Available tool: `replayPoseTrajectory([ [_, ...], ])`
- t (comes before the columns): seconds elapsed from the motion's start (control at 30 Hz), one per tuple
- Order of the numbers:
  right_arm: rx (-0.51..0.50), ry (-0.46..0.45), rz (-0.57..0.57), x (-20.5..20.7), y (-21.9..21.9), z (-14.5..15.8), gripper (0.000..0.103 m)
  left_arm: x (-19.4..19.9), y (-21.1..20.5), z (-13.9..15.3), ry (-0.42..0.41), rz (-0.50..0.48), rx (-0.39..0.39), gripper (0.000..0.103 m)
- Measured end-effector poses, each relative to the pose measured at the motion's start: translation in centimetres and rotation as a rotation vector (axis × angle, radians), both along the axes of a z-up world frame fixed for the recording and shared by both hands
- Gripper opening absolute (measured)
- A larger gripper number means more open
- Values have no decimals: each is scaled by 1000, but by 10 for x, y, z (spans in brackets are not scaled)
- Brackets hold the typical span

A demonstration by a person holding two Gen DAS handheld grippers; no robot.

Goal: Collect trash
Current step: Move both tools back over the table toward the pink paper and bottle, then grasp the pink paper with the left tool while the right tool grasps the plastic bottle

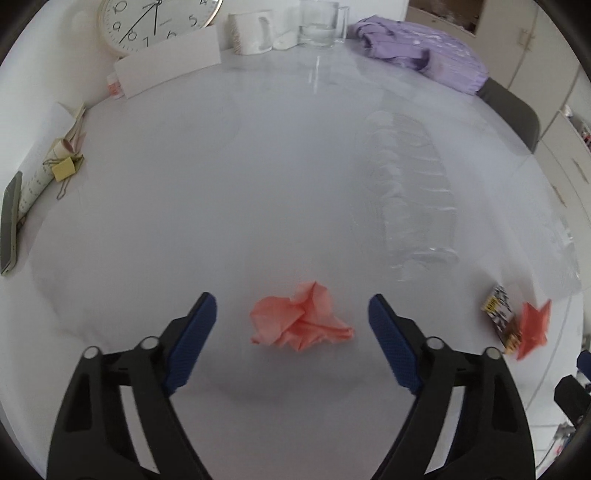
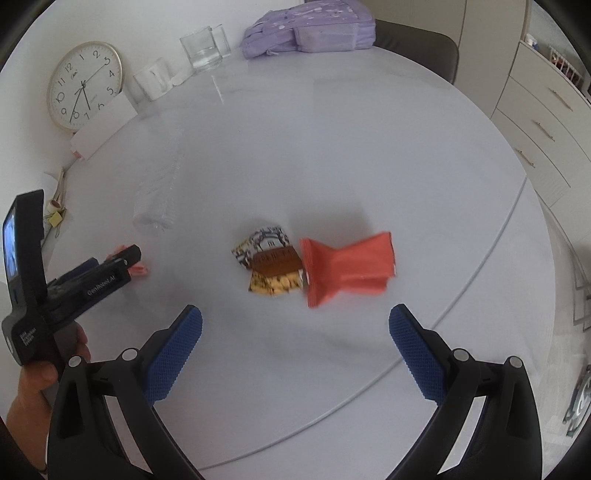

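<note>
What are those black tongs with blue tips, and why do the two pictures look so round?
A person holds a hand tool in each hand; a wide-angle camera on each looks along its two fingers. In the left view, the left gripper is open around a crumpled pink paper on the white table, holding nothing. In the right view, the right gripper is also open and empty, aimed at a red wrapper and a patterned snack wrapper beside it. A wall clock, a glass and a purple bag sit at the far edge.
</note>
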State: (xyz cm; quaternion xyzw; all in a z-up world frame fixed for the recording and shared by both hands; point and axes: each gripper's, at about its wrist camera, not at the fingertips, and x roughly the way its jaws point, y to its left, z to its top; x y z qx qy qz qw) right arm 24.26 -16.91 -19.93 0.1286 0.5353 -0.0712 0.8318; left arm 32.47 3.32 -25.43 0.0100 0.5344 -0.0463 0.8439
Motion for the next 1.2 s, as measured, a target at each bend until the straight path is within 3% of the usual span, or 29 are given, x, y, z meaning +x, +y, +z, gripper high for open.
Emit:
replayPoseTrajectory([
  [0.1,19,-4,14,12,1,-4,101,3,0,-10,41,14,-1,58],
  [0.47,30,-9,64,28,11,-7,101,-2,-3,-7,21,3,16,32],
  [0.63,46,-21,122,48,29,1,101,-5,10,1,14,13,5,31],
  [0.83,71,-50,166,106,72,8,101,-19,53,24,-37,62,15,31],
  [1.0,96,-12,99,155,96,-14,101,-32,96,30,-30,135,13,32],
  [1.2,12,26,-8,191,111,-36,100,-42,123,26,-26,175,-2,32],
])
